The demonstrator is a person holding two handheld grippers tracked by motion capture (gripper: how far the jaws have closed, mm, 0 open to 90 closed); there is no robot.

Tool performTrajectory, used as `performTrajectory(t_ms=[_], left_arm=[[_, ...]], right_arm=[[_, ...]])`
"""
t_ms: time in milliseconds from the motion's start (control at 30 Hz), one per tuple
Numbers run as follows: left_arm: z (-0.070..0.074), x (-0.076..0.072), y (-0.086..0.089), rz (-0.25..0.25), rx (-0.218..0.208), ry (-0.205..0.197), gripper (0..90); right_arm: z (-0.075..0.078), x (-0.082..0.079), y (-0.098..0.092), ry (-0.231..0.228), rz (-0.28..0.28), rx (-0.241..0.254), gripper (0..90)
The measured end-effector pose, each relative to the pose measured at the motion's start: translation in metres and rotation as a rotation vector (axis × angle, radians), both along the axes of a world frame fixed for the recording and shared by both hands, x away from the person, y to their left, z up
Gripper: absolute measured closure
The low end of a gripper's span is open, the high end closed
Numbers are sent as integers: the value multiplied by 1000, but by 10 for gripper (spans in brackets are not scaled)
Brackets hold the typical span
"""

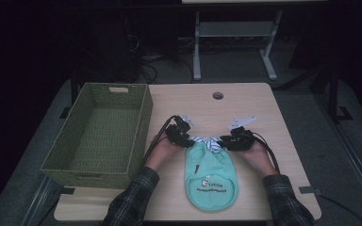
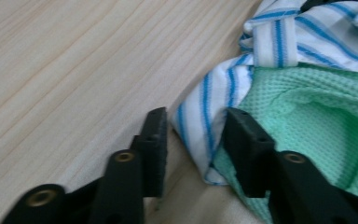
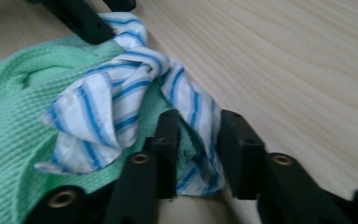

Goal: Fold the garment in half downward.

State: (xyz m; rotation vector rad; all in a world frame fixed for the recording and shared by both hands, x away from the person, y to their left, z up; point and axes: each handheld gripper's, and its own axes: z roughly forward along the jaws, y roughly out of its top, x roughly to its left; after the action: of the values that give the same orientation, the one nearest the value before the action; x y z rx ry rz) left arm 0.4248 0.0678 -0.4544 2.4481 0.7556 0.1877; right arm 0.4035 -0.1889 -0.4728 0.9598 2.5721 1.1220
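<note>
Your left gripper (image 2: 193, 135) has its fingers (image 2: 154, 140) apart, w/ the striped trim (image 2: 200, 121) of the green garment (image 1: 211, 176) lying between them, not pinched yet. Your right gripper (image 3: 196, 140) fingers (image 3: 168, 140) are also apart, straddling a fold of the same blue-white edge; can't tell if either pad touches it. The garment lies flat on the desk (image 1: 245, 101), long axis running from the fingers back toward you, striped end at the fingers, printed end nearest you. Woven basket (image 1: 101, 132) sits beside your left hand (image 1: 162, 150).
</note>
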Motion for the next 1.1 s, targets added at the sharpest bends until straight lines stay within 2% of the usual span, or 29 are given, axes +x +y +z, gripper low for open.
performTrajectory(t_ms=[33, 67, 233, 300, 333, 467, 567, 767, 867, 900, 1000, 1100], left_arm=[[0, 0, 0, -3, 0, 1, 673], [0, 0, 0, -4, -3, 5, 673], [0, 2, 1, -13, -17, 36, 802], [0, 4, 3, -9, -36, 53, 831], [-1, 4, 3, -3, -52, 53, 840], [1, 3, 2, -2, -24, 47, 856], [3, 2, 3, 7, -26, 42, 857], [17, 1, 7, 35, -74, -17, 857], [27, 0, 7, 42, -80, -47, 857], [30, 0, 7, 45, -84, -57, 857], [43, -2, 6, 46, -86, -92, 857], [55, -5, 5, 45, -87, -129, 856]], right_arm=[[0, -1, 0, 3, 4, 6, 755], [0, -1, 0, 3, 4, 6, 755], [-1, 0, -2, 35, -11, 33, 814], [-1, 1, -2, 49, -18, 45, 832], [-1, 1, -2, 54, -22, 45, 839], [0, 2, -2, 75, -33, 50, 847], [3, 2, -2, 75, -31, 45, 846], [17, 4, -4, 37, -24, 51, 845], [31, 3, -4, 21, -32, 61, 845], [31, 3, -4, 21, -32, 61, 845], [46, 2, -4, -19, -27, 53, 845], [53, 1, -3, -32, -28, 56, 844]])
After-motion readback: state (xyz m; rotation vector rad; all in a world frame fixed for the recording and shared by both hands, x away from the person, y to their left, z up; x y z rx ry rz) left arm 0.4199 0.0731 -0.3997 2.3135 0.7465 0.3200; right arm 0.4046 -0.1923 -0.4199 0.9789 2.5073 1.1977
